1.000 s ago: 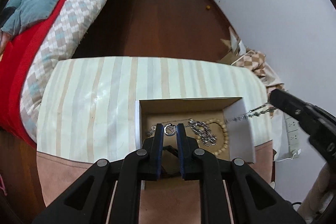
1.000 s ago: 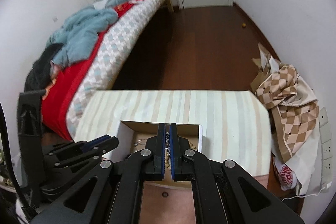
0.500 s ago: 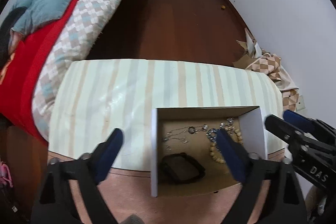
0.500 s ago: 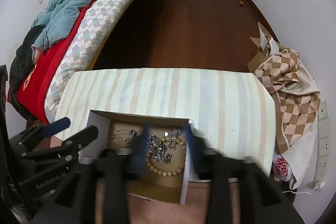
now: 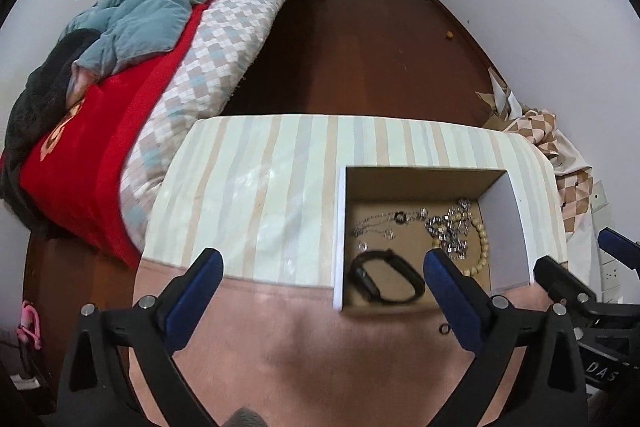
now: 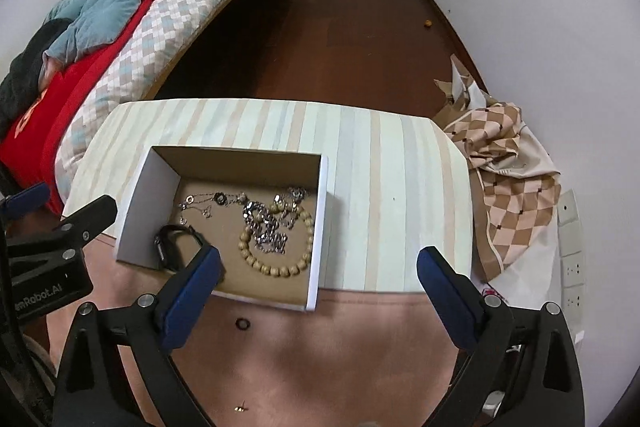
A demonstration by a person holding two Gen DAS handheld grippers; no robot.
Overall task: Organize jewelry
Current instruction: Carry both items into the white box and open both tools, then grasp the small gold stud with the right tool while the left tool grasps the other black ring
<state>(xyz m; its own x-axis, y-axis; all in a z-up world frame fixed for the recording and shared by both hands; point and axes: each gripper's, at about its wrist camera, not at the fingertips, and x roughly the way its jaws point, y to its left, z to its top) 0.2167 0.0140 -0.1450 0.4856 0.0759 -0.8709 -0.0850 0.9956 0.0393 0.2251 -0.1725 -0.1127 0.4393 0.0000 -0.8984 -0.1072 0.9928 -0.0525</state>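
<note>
Blue-padded fingers (image 5: 200, 279) of the left gripper (image 5: 320, 283) were spreading, nothing between them; the right gripper (image 6: 320, 279) was likewise opening and empty. Beyond lay the box (image 6: 132, 203) on the striped bench (image 6: 384, 195), holding a bead bracelet (image 6: 276, 269), silver chains (image 6: 268, 227) and a black band (image 5: 384, 279). A small ring (image 6: 241, 324) sat just before it. Only the right view showed a gold stud (image 6: 240, 407) nearer. The bed (image 5: 200, 67) stood left.
</note>
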